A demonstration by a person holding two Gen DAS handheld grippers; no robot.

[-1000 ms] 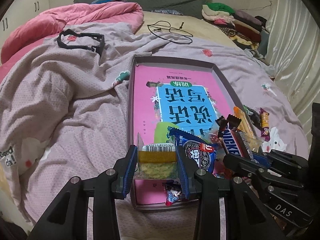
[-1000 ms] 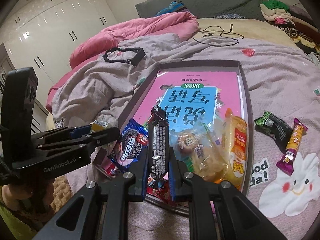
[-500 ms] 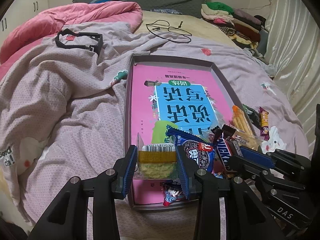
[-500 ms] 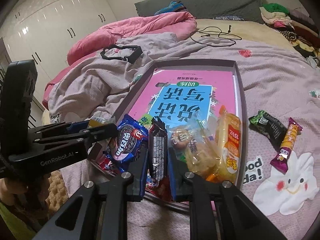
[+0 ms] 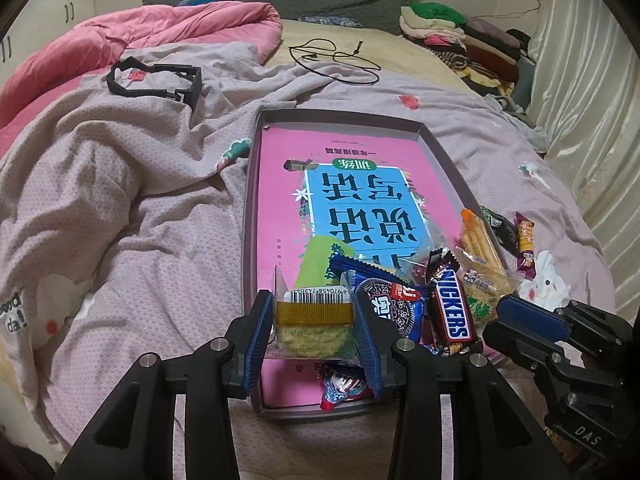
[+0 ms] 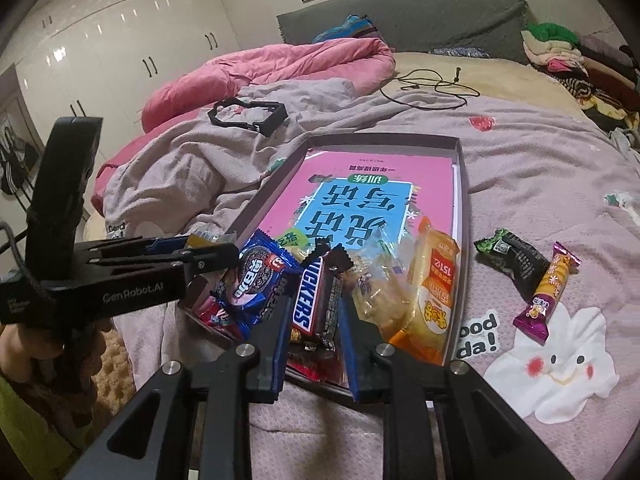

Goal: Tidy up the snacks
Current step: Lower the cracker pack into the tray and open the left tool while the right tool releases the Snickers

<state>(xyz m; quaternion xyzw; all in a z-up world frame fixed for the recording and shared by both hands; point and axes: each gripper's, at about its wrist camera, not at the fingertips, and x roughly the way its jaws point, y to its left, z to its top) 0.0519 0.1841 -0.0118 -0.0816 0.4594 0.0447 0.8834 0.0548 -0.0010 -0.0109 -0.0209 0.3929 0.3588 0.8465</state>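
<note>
Two claws over the tray (image 5: 250,216): my left claw (image 5: 314,330) pinches a clear cracker pack (image 5: 314,322); my right claw (image 6: 314,322), just opening, stands slightly spread around the Snickers bar (image 6: 316,300).

The right tongs (image 6: 314,320) have just been opening around the Snickers bar (image 6: 316,300) (it now lies loose between them), which has tipped flatter.

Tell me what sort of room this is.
Almost certainly a bedroom: the work happens on a bed with a pink duvet and grey headboard, white wardrobes along the wall, and folded clothes stacked at the far corner.
</note>
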